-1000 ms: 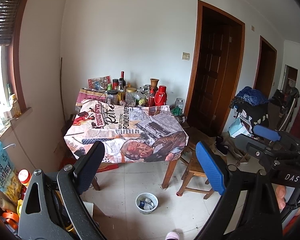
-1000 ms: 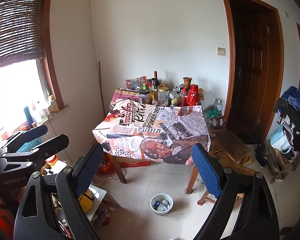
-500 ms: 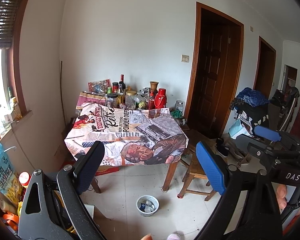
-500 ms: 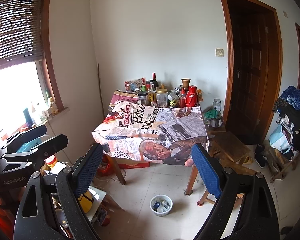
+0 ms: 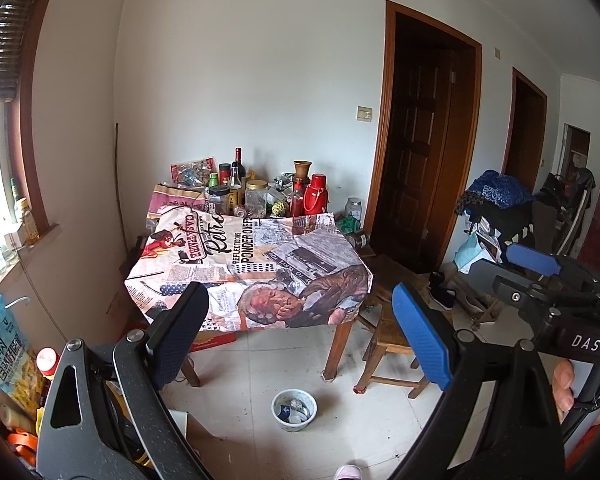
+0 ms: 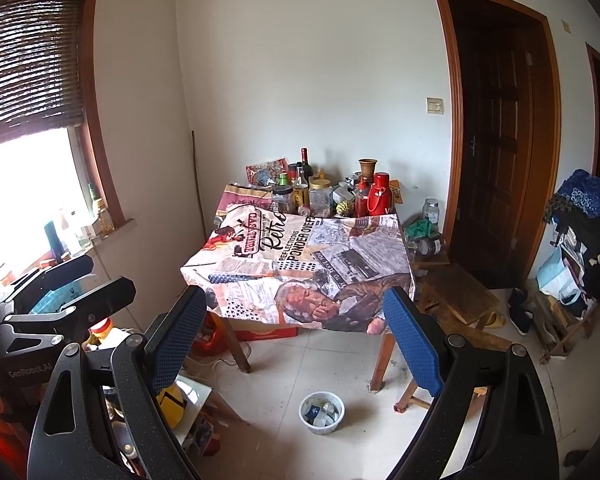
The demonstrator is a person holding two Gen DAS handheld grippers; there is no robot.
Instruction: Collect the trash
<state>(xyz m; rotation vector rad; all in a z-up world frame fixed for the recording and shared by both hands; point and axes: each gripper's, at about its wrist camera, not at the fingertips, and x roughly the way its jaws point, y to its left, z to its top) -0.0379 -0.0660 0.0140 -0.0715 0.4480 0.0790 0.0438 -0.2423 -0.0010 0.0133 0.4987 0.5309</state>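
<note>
Above floor, both grippers (image 5: 300,336) (image 6: 296,340) agape

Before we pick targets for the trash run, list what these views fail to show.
- Bowl on the floor: contents too small to name, both views.
- Under the table: cloth overhang and left gripper hide most of it, right view.
- Bottles and jars at the table's back: overlap, labels unreadable.
- Clutter at lower left: cut by the edge and gripper, left view.

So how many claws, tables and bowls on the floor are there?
Claws: 2, left claw and right claw, both open
Table: 1
Floor bowl: 1
Total: 4
</note>
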